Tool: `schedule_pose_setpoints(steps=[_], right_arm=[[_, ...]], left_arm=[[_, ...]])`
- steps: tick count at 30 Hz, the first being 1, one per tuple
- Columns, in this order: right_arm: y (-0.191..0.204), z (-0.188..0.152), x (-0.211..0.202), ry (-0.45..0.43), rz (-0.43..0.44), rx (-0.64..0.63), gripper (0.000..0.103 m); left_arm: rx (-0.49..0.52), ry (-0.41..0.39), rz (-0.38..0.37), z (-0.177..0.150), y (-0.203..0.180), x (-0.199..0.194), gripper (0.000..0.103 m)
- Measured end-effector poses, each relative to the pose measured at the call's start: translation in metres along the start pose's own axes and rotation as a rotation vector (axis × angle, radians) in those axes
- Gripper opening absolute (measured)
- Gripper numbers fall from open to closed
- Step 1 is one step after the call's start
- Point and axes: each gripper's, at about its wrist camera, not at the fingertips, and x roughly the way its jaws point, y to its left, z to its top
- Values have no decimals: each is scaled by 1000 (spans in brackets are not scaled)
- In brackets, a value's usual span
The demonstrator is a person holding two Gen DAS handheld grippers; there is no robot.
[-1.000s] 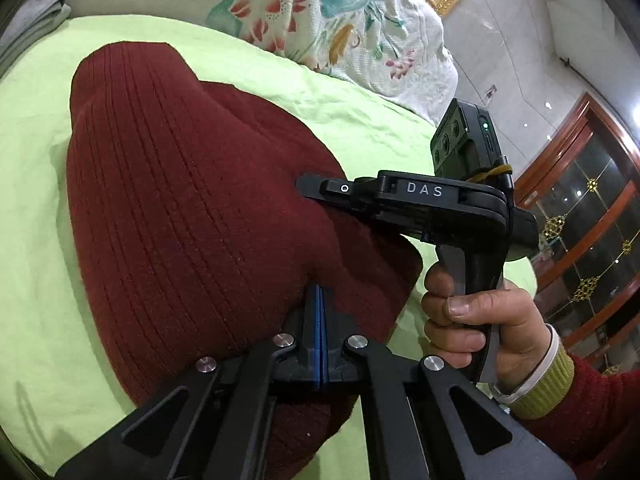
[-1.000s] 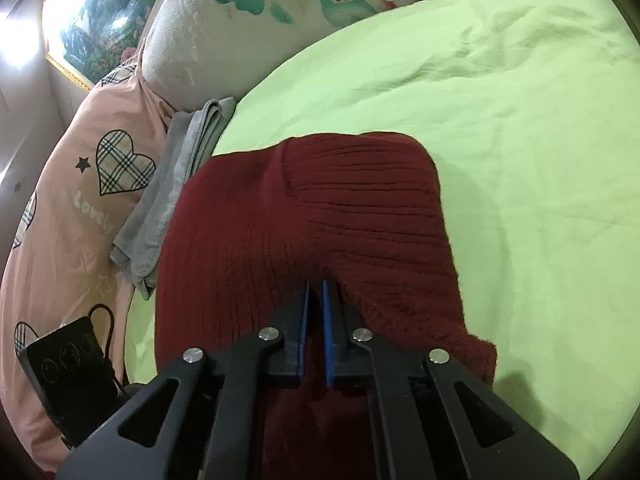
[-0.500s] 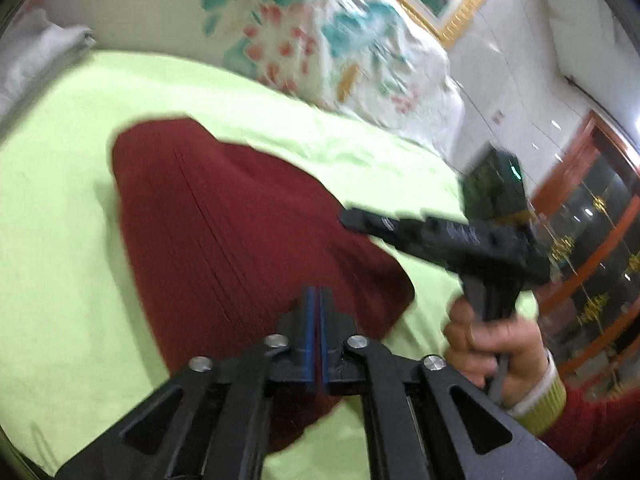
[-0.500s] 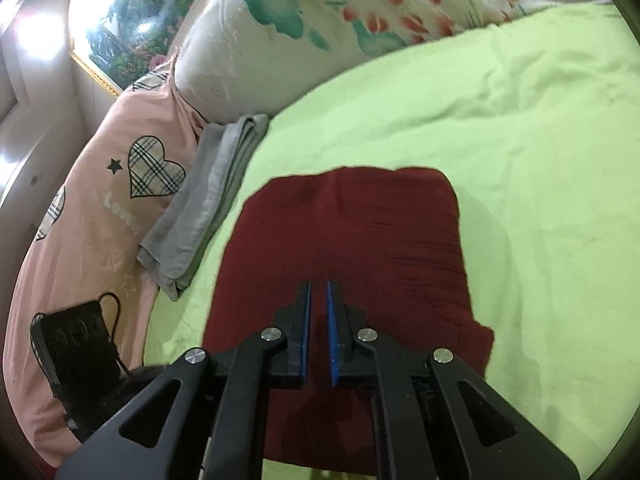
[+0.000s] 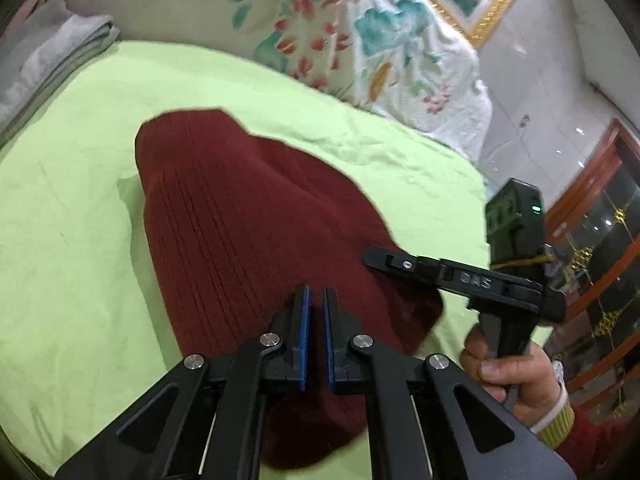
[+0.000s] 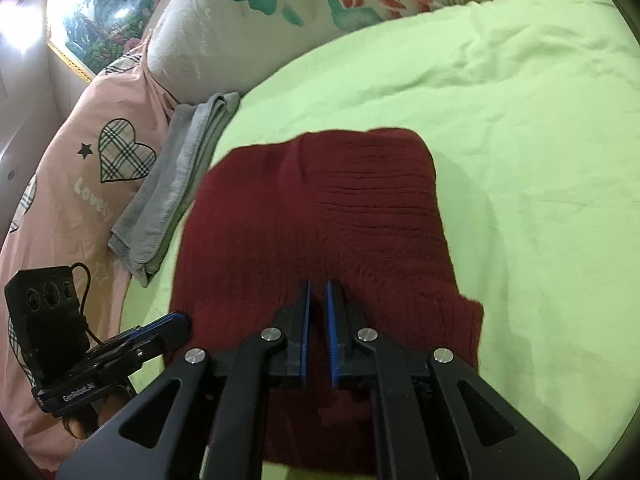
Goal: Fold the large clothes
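A dark red knit sweater (image 5: 248,216) lies folded into a compact block on the light green bed sheet (image 5: 60,220). My left gripper (image 5: 315,287) hovers above the sweater's near edge; its jaws are closing, a thin gap shows and nothing is between them. In the right wrist view my right gripper (image 6: 317,282) hangs over the near part of the sweater (image 6: 320,208), its pads all but together and empty. A hand holds the right gripper (image 5: 384,260) off the sweater's right corner. The left gripper (image 6: 176,320) shows at the sweater's left edge.
A folded grey cloth (image 6: 180,184) lies at the sheet's left edge beside a pink quilt with plaid hearts (image 6: 80,200). A floral pillow (image 5: 340,20) lines the head of the bed. A wooden glass-fronted cabinet (image 5: 600,240) stands beyond the bed's right side.
Both grippers have let go of the sweater and risen back from it. The raised fold they pinched has dropped, and the sweater now lies flatter on the sheet.
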Motion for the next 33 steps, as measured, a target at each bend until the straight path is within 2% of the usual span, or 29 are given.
schedule_pose_setpoints(steps=[3, 5, 7, 8, 9, 11, 13, 19, 22, 23, 25, 27, 29, 33], right_arm=[[8, -8, -14, -23, 38, -23, 9], [9, -13, -17, -31, 15, -31, 10], [-1, -18, -11, -14, -30, -6, 10], [-9, -20, -7, 0, -30, 21, 10], [-14, -21, -5, 1, -18, 43, 10], [-18, -21, -6, -8, -3, 63, 10], [-12, -20, -11, -10, -23, 44, 10], [0, -24, -21, -12, -30, 30, 13], [7, -27, -29, -15, -23, 13, 16], [9, -28, -33, -19, -22, 6, 19], [14, -31, -40, -28, -24, -8, 26], [18, -35, -47, -36, -34, -27, 31], [21, -39, -53, -39, -45, -41, 31], [22, -50, -59, -24, -59, -50, 32]], left_arm=[[63, 1, -39, -17, -18, -19, 15], [101, 29, 13, -29, -25, -14, 22], [88, 61, 27, -38, -18, 0, 20], [64, 63, 14, -40, -12, 4, 16], [32, 64, -2, -39, -5, 7, 8], [-19, 63, -42, -39, 7, 7, 7], [-26, 63, -51, -40, 9, 6, 7], [-30, 56, 14, -37, 0, 4, 6], [-14, 39, 79, -39, -13, -6, 5], [-13, 33, 101, -40, -18, -11, 7], [-23, 11, 137, -45, -24, -23, 17], [-33, -5, 202, -49, -26, -33, 50], [-39, -20, 256, -54, -27, -42, 57], [-54, -21, 338, -60, -28, -51, 60]])
